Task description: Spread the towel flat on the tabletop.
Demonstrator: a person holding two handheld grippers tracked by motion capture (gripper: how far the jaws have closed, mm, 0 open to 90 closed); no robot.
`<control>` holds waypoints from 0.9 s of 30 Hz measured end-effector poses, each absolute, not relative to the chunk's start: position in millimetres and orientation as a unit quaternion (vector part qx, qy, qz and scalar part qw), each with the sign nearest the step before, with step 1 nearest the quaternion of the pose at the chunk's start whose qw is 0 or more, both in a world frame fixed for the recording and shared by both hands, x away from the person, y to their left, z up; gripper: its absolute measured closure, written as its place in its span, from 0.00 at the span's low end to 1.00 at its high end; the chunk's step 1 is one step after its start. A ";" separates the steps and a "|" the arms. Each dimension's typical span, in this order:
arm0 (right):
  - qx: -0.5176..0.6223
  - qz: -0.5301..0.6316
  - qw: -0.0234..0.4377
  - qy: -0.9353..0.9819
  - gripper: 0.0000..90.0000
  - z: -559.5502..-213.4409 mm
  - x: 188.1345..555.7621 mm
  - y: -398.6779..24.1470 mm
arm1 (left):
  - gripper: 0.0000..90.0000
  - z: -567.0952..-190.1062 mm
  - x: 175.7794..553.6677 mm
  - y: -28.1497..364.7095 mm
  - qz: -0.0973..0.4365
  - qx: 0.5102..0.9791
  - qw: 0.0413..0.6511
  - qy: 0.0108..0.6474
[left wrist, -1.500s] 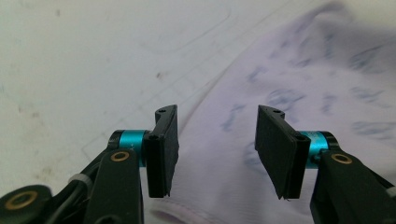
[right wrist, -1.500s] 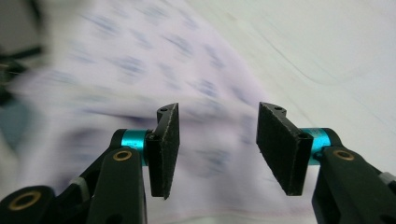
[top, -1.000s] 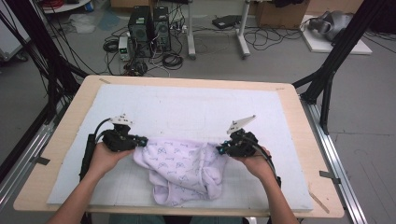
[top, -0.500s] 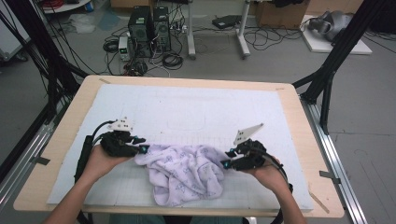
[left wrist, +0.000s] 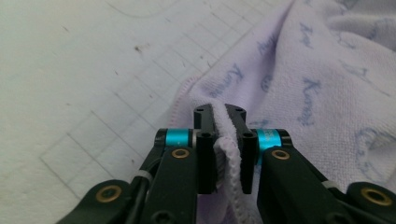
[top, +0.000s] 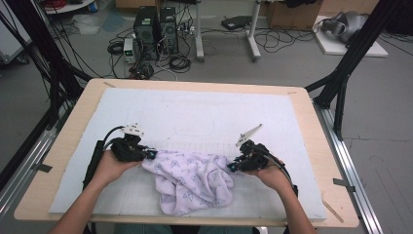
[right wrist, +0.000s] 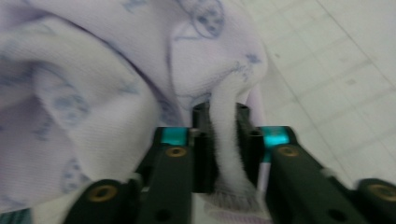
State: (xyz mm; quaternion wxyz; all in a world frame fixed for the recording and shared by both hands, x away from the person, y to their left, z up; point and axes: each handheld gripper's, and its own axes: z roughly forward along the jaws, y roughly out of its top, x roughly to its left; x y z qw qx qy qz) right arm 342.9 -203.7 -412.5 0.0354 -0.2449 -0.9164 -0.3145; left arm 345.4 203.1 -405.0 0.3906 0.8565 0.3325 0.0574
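my forearms come in over the near edge of the table (top: 68, 146), and the towel (top: 192, 183) lies bunched on the white mat (top: 204, 114) between my two hands, close to that near edge. it is pale lilac with small blue prints, and its lower part sags in folds toward me. my left gripper (top: 146, 154) sits at the towel's left end. in the left gripper view its jaws have just been closing and now pinch a hemmed edge of the towel (left wrist: 299, 79), a ridge of cloth (left wrist: 229, 140) standing up between the pads, with the gridded mat (left wrist: 93, 93) off to one side. my right gripper (top: 234, 165) sits at the towel's right end. in the right gripper view, which is a little blurred, its jaws have likewise just been closing and now clamp a thick fold of the towel (right wrist: 116, 84), the stitched hem (right wrist: 231, 198) showing just under the pads. between the two grips the top edge of the towel runs roughly level across the mat, slack rather than taut. beyond my hands the mat is bare out to the far edge of the table. past that, on the floor, stand two computer towers (top: 156, 27) among loose cables (top: 180, 61).
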 end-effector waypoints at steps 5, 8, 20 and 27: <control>-0.253 -0.328 -0.012 -0.910 0.93 -390.4 358.9 -206.5 | 0.94 -378.9 364.5 204.0 0.112 0.827 0.426 0.350; -0.257 -0.341 -0.090 -0.900 0.93 -357.2 375.5 -208.6 | 0.94 -345.9 380.1 200.9 0.177 0.800 0.454 0.350; -0.325 -0.396 -0.180 -0.840 0.56 -321.1 424.7 -207.3 | 0.51 -329.0 426.8 203.1 0.229 0.768 0.432 0.413; -0.291 -0.381 -0.128 -0.868 0.55 -358.3 389.4 -196.5 | 0.47 -378.4 385.9 197.2 0.151 0.800 0.433 0.387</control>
